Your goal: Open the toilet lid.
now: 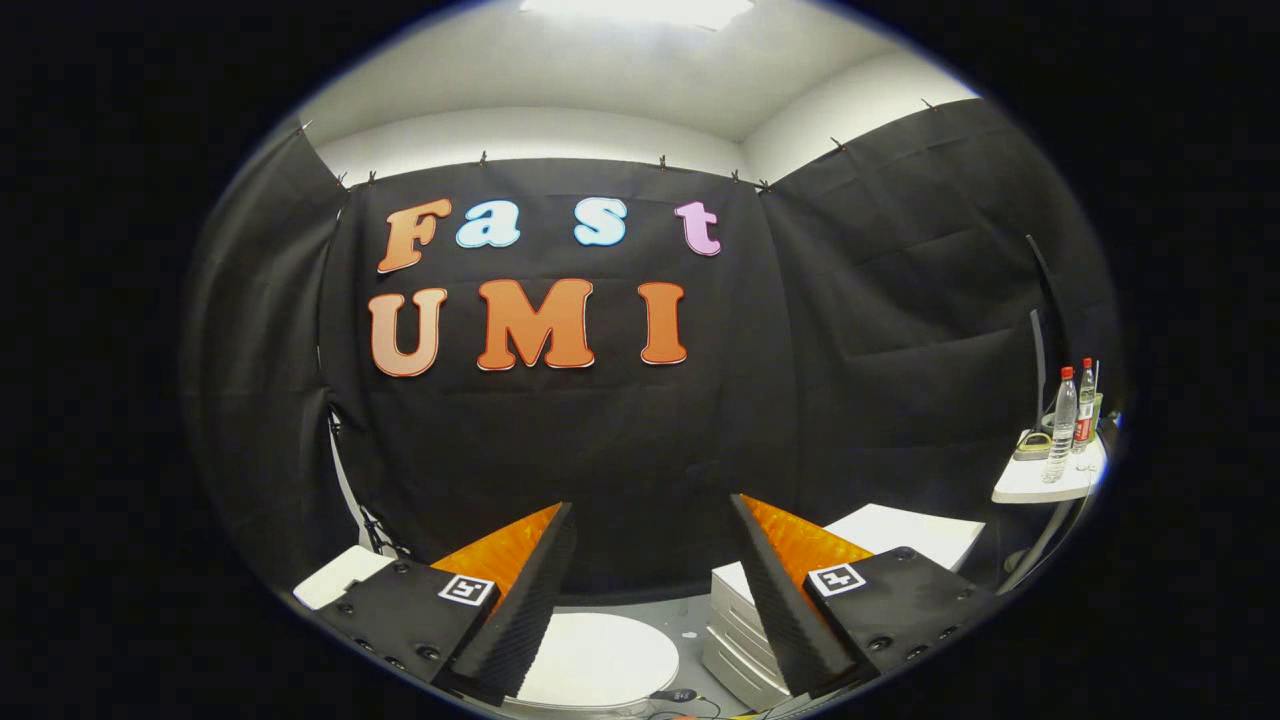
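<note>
The toilet lid [600, 655] is a white rounded disc lying flat and closed, low down between my two fingers and below them. My gripper [650, 510] is held well above it, open, with a wide gap and nothing between the fingers. The left finger [525, 600] covers the lid's left edge. The rest of the toilet is hidden beneath the fingers.
A white drawer unit [735, 635] stands just right of the lid, partly behind the right finger. A white flat top [920, 535] lies beyond it. A small white table [1045, 485] with two bottles [1065, 425] is far right. A white box [335, 575] sits at left.
</note>
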A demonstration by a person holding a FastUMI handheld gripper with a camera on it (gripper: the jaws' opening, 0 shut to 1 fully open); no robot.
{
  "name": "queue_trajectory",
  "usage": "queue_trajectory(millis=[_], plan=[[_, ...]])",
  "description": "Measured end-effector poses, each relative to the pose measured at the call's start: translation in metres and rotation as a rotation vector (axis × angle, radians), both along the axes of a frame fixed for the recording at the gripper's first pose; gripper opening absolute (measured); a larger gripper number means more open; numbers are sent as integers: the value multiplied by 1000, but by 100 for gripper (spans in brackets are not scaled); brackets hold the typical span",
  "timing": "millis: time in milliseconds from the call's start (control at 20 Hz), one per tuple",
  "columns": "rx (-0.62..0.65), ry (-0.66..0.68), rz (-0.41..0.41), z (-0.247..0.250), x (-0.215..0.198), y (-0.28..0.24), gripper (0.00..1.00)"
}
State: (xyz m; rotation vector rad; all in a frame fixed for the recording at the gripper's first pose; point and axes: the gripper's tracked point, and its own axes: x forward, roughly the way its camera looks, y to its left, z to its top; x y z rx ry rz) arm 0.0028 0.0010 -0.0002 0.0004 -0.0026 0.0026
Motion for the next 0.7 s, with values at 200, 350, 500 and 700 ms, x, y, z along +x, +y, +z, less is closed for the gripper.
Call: queue_trajectory(millis=[200,350,500,700], plan=[[4,6,-1,-4,1,0,98],[9,7,-2,-5,0,-4,98],[5,9,-8,-8,-1,-6,98],[7,11,-8,-15,1,-6,98]])
